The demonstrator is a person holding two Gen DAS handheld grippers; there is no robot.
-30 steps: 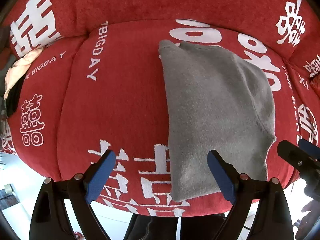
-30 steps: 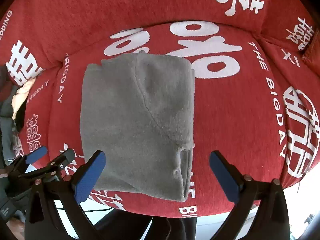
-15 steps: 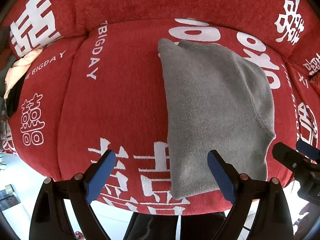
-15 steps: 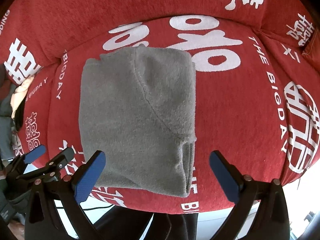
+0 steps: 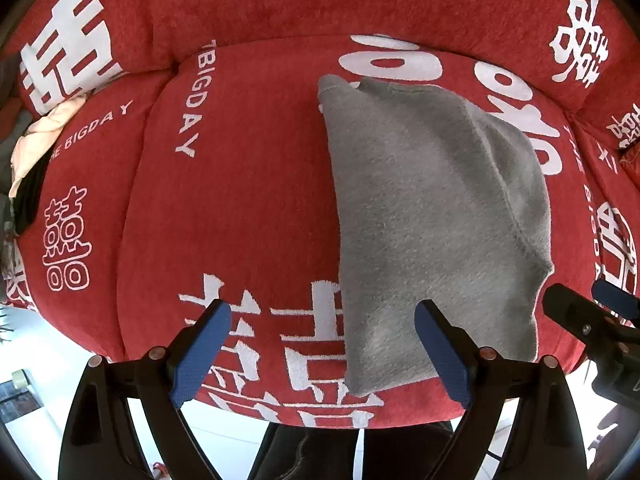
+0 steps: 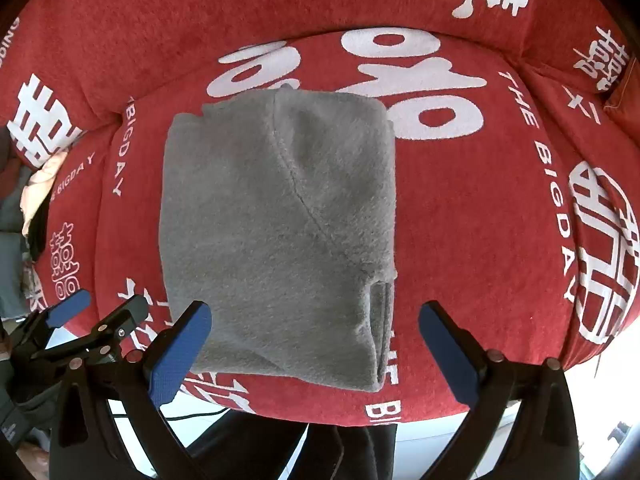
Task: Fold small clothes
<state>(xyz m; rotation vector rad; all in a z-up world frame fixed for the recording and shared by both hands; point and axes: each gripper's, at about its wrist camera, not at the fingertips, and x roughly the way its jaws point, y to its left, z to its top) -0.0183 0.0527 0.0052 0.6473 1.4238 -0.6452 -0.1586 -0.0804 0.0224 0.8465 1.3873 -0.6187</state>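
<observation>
Lying folded — one grey garment [image 6: 276,232], two tools [image 5: 322,346] [image 6: 314,344] spread.

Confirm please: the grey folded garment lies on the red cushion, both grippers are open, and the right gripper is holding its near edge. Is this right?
Not quite. The right gripper is not holding the grey folded garment: in the right wrist view its jaws stand wide apart on either side of the near edge. The rest holds: it lies on the red cushion, and the left gripper is open too.
</observation>
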